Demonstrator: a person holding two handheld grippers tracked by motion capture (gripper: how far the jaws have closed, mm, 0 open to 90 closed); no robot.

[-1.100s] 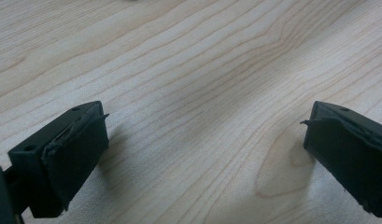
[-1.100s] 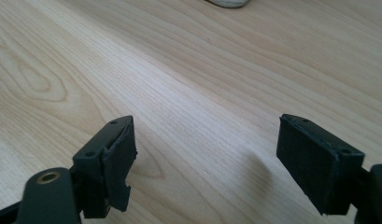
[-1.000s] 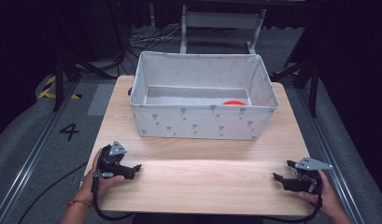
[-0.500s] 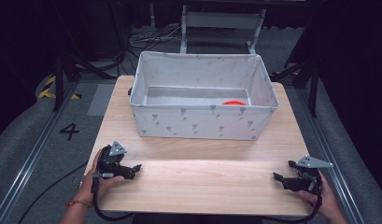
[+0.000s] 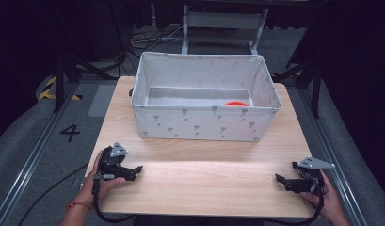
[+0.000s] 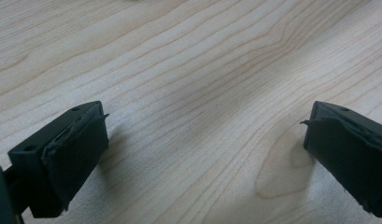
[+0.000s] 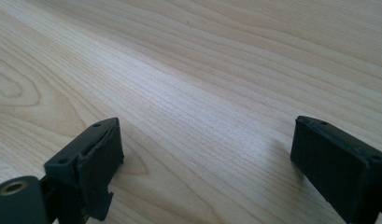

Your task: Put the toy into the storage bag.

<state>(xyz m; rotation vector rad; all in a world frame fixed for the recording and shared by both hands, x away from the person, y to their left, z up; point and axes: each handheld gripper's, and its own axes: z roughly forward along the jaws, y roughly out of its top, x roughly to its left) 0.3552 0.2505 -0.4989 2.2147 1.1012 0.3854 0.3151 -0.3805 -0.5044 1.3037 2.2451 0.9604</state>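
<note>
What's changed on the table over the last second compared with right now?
The right gripper has just been opening its jaws a little wider, with nothing between them. The left gripper, open and empty, the fabric bin and the orange thing inside it look unchanged; both hands rest near the table's front edge.

Black left claw (image 5: 136, 170), black right claw (image 5: 280, 180), grey three-cornered plates, black cables, red wristband (image 5: 76, 205)

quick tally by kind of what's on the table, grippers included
grippers: 2, left gripper and right gripper, both open and empty
fabric bin: 1
orange thing inside the bin, mostly hidden: 1
total: 4
</note>
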